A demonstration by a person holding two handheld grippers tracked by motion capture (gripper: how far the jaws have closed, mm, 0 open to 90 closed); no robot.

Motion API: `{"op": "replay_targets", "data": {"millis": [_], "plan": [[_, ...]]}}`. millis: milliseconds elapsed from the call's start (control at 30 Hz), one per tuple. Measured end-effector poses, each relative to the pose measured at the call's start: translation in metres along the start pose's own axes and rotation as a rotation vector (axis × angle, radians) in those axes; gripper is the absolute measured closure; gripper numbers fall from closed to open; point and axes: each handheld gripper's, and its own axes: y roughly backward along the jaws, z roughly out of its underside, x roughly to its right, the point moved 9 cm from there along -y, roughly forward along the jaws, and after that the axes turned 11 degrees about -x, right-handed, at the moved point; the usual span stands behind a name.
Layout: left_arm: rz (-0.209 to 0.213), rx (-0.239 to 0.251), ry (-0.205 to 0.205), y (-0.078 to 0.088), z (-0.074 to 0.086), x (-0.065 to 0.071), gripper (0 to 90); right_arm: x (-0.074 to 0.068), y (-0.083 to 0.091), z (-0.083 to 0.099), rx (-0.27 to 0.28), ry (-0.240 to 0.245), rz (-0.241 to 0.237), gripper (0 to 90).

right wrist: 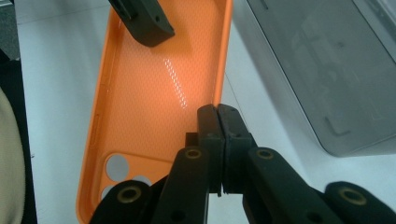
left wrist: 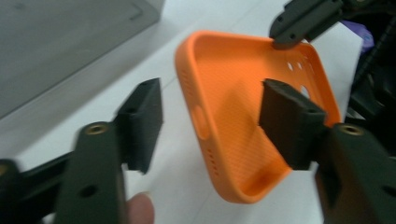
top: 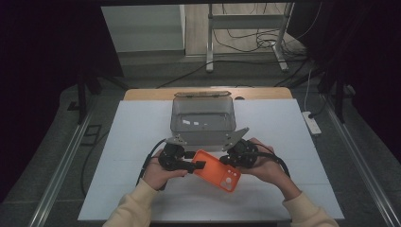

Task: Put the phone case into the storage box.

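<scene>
Two grippers share the orange phone case: right gripper pinches its rim, left gripper straddles it unclamped, box empty

**Setting: lab-style recording bay**

Indoor test or recording space, not a home. Evidence: wooden table topped with a plain white sheet; dark curtains closing off both sides; metal rails running along the grey floor; loose cables trailing around a metal stand; a white power strip lying on the floor beside the table.
</scene>
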Motion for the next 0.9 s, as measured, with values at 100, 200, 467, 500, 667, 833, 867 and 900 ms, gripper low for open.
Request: {"op": "replay_targets", "data": {"millis": [100,200,467,500,667,833,867,900], "plan": [[0.031,-0.004,0.003,0.001,0.0,0.001,56.5,0.0,0.001,0.0,0.001,0.0,0.002,88.6],[0.049,0.007,0.01,0.004,0.0,0.0,64.6,0.0,0.001,0.0,0.0,0.006,0.005,88.1],[0.116,0.075,0.025,0.017,-0.003,0.001,79.4,-0.003,0.004,-0.002,0.009,0.016,0.015,87.3],[0.117,0.079,0.024,0.018,-0.004,0.002,79.5,-0.003,0.005,-0.003,0.011,0.02,0.018,87.3],[0.115,0.108,0.014,0.022,-0.006,0.004,79.8,-0.004,0.009,-0.004,0.026,0.022,0.024,87.2],[0.107,0.122,0.009,0.024,-0.007,0.005,80.0,-0.004,0.011,-0.005,0.038,0.024,0.022,86.8],[0.105,0.124,0.009,0.025,-0.007,0.005,80.0,-0.004,0.011,-0.005,0.04,0.023,0.023,86.7],[0.104,0.125,0.008,0.025,-0.007,0.005,80.0,-0.004,0.011,-0.005,0.041,0.023,0.023,86.6]]}}
